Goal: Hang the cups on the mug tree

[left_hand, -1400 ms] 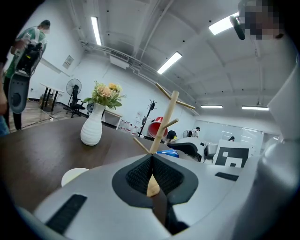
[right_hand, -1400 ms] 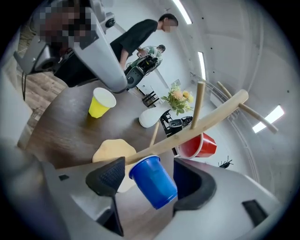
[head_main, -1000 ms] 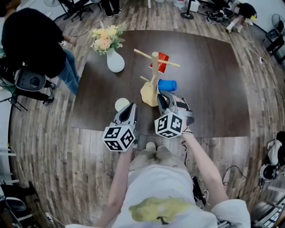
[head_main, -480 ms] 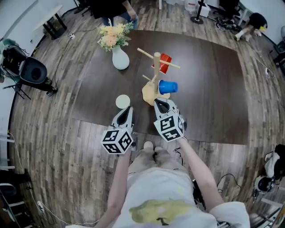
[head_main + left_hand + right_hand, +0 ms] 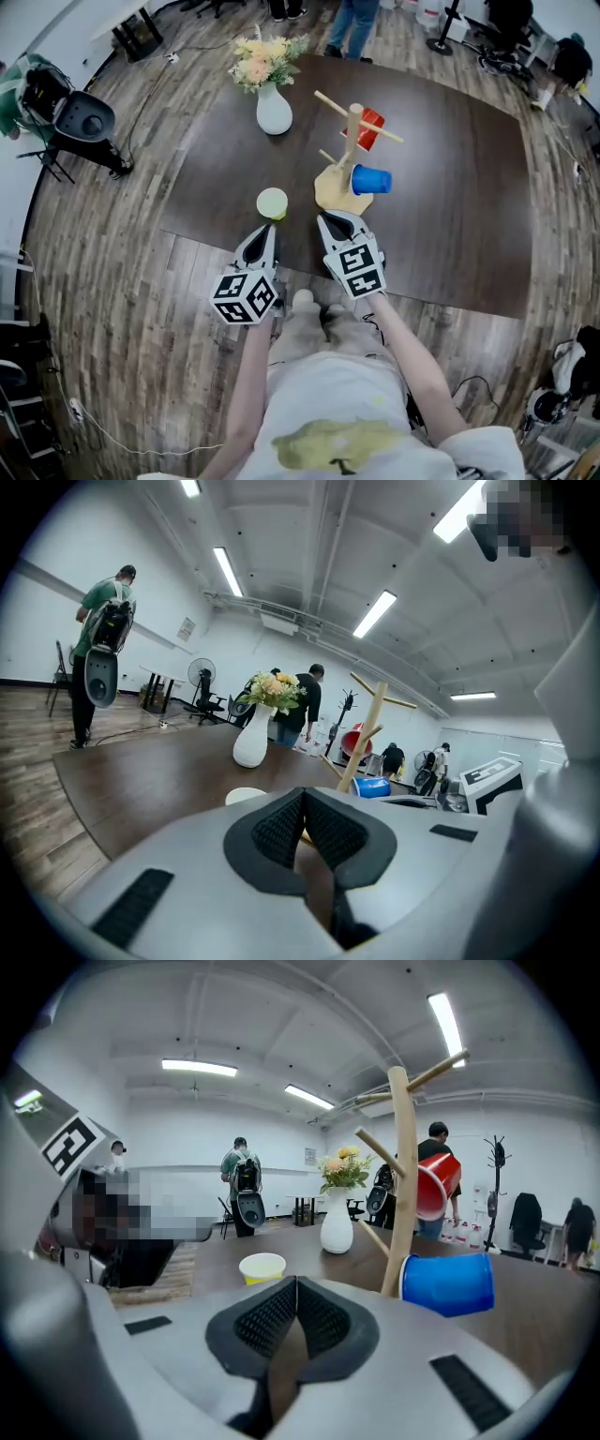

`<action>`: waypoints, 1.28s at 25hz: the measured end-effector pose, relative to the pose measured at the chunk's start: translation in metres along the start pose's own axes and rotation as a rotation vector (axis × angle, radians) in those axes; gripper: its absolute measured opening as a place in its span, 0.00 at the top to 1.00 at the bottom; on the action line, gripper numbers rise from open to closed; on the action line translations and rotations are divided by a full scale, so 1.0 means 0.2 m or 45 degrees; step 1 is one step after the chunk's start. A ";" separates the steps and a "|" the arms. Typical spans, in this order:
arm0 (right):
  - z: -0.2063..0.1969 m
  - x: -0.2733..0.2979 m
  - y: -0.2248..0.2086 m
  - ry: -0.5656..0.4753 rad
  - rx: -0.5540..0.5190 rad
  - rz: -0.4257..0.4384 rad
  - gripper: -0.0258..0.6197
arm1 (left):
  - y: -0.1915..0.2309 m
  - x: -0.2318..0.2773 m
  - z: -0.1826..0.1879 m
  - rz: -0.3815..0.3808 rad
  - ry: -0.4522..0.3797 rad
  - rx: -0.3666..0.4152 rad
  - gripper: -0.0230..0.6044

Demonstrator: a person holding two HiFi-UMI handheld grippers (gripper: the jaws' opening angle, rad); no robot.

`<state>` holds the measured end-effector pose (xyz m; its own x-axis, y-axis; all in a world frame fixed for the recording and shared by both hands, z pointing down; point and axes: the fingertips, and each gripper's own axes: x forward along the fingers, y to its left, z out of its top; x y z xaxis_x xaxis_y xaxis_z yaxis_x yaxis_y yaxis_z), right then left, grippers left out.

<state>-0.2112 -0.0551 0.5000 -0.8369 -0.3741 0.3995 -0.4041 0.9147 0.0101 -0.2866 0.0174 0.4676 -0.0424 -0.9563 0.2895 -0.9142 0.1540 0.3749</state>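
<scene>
Left claw (image 5: 266,231) and right claw (image 5: 334,221) both closed, gripping nothing

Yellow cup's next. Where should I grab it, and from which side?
Probably pinch the rim of the yellow cup, one jaw inside and one outside: it stands upright, mouth up, with no handle showing. Come from the near edge with the left claw, which sits just short of it; the mug tree stands to its right.
</scene>
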 end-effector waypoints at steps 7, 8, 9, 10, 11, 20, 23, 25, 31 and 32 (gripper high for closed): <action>-0.01 0.15 0.13 -0.032 0.104 0.096 0.92 | 0.19 -0.03 0.00 0.033 0.040 0.000 0.93; -0.02 0.18 0.16 -0.029 0.109 0.110 0.92 | 0.22 -0.03 0.00 0.031 0.053 0.009 0.93; -0.03 0.21 0.18 -0.022 0.110 0.119 0.92 | 0.24 -0.02 0.00 0.028 0.066 0.015 0.93; -0.04 0.24 0.19 -0.012 0.107 0.123 0.92 | 0.27 -0.01 -0.01 0.023 0.077 0.015 0.93; -0.05 0.27 0.21 0.001 0.103 0.124 0.92 | 0.29 -0.01 -0.01 0.019 0.086 0.013 0.93; -0.15 0.47 0.32 0.098 0.094 0.130 0.61 | 0.42 0.04 0.00 -0.035 0.142 0.001 0.93; -0.17 0.53 0.33 0.114 0.109 0.107 0.52 | 0.45 0.06 0.00 -0.051 0.156 0.001 0.93; -0.16 0.57 0.32 0.116 0.103 0.086 0.50 | 0.47 0.07 0.00 -0.060 0.164 0.000 0.93; -0.17 0.67 0.33 0.140 0.099 0.055 0.46 | 0.53 0.12 0.01 -0.082 0.185 -0.001 0.93; -0.17 0.68 0.34 0.144 0.102 0.048 0.46 | 0.54 0.12 0.01 -0.086 0.190 0.000 0.93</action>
<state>-0.3393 -0.0392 0.5866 -0.8070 -0.3157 0.4991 -0.4048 0.9110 -0.0783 -0.3872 0.0097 0.5133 0.0792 -0.9170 0.3910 -0.9129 0.0909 0.3979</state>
